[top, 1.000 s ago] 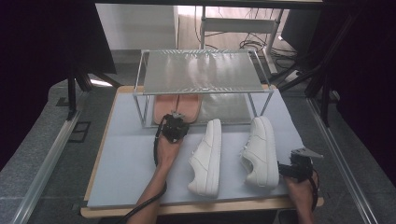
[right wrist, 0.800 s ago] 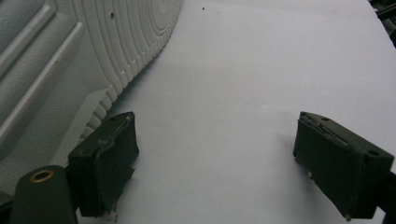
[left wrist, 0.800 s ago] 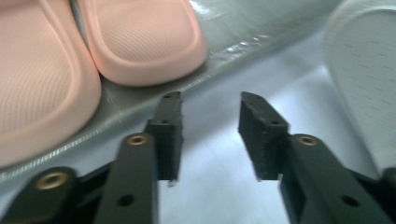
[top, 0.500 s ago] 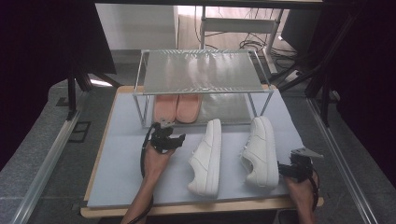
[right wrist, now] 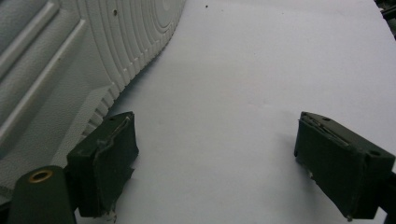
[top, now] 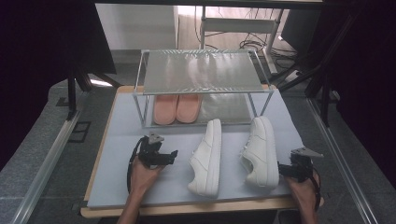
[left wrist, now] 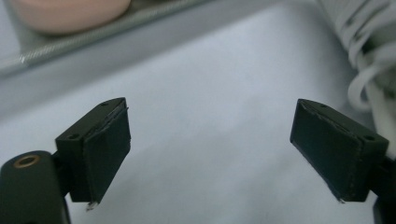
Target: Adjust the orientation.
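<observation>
The left hand-held gripper (top: 172,154), its jaws just spread wide with nothing between them, hovers over the tabletop (top: 121,140) beside the left white sneaker (top: 207,157), likely lining up for a grab, the pink slippers (top: 176,108) shelved on the rack (top: 201,70) behind, while the right hand-held gripper (top: 282,169) waits wide open by the right white sneaker (top: 259,150).

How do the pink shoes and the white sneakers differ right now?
The pink shoes sit side by side on the rack's lower shelf; the white sneakers lie apart on the blue mat in front of it. The pink shoes look shorter and flatter than the white sneakers. Both pairs point toes away from the person.
</observation>
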